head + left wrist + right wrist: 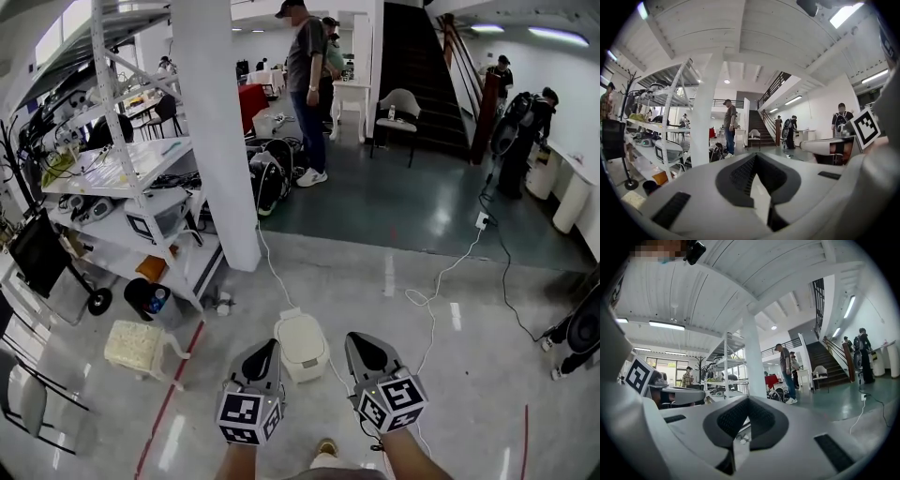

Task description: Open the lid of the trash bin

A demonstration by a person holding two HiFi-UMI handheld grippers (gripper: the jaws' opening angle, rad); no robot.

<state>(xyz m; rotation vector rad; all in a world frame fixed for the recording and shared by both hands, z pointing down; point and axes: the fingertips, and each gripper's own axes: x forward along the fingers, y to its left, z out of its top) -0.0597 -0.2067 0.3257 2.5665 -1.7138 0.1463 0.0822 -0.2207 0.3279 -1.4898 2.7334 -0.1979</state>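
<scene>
A small white trash bin (300, 345) stands on the pale floor just ahead of me, its lid down. My left gripper (265, 347) hovers at the bin's left side and my right gripper (353, 339) at its right side, both above floor level and apart from it. In both, the dark jaws meet at the tip with nothing held. The left gripper view shows the left gripper (754, 157) aimed level across the room. The right gripper view shows the right gripper (748, 399) aimed the same way. The bin does not show in either gripper view.
A white pillar (223, 131) and a white shelving rack (141, 202) stand ahead on the left. A cream box (134, 346) sits by a red floor line (169, 398). A white cable (433, 298) trails across the floor on the right. People (307, 84) stand farther back.
</scene>
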